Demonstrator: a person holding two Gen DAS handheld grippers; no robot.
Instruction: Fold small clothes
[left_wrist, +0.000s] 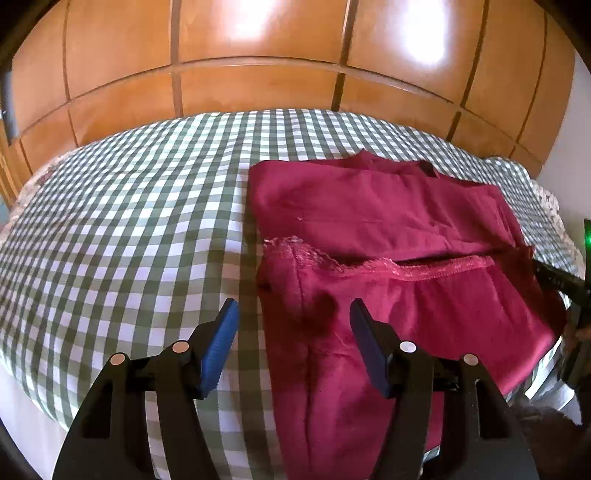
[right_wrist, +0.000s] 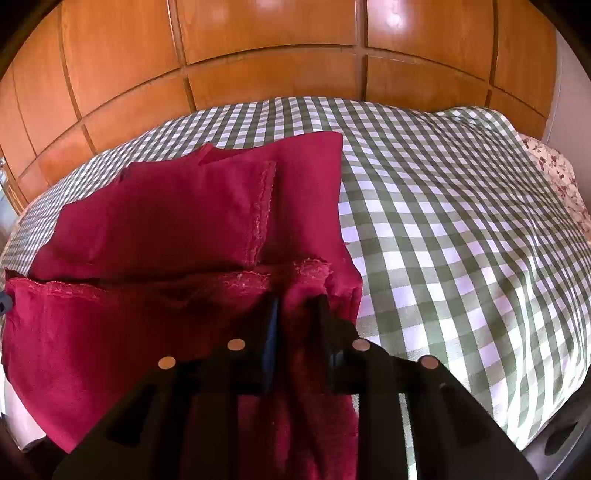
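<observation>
- The left gripper (left_wrist: 293, 314) has its 2 blue-padded fingers (left_wrist: 221, 343) spread wide, with nothing between them; they hover over the near left corner of the crimson garment (left_wrist: 388, 221), one finger above the checked cloth and the other above the red fabric.
- The right gripper (right_wrist: 295, 306) has its 2 fingers (right_wrist: 271, 332) drawn close together, with a bunched ridge of the garment's lace-trimmed edge (right_wrist: 310, 267) rising between them; the pads appear to pinch this fabric, though deep shadow hides the contact itself.
- From the left wrist view, the right gripper's black body (left_wrist: 565, 284) shows at the far right rim of the picture, touching the garment's right side.
- The garment is dark red, partly folded: a flat upper layer lies toward the headboard, and a lower layer with a pale pink lace hem (left_wrist: 436, 267) runs across it, nearer the cameras.
- A second lace-edged flap (right_wrist: 264, 206) runs lengthwise down the upper layer in the right wrist view.
- The garment rests on a green-and-white gingham bedspread (left_wrist: 129, 221), which covers the bed; it sits toward the near edge, between the 2 grippers.
- A floral-print cloth (right_wrist: 554, 173) peeks out at the bedspread's far right corner.
- Behind the bed stands a glossy panelled wooden wall (right_wrist: 258, 55).
</observation>
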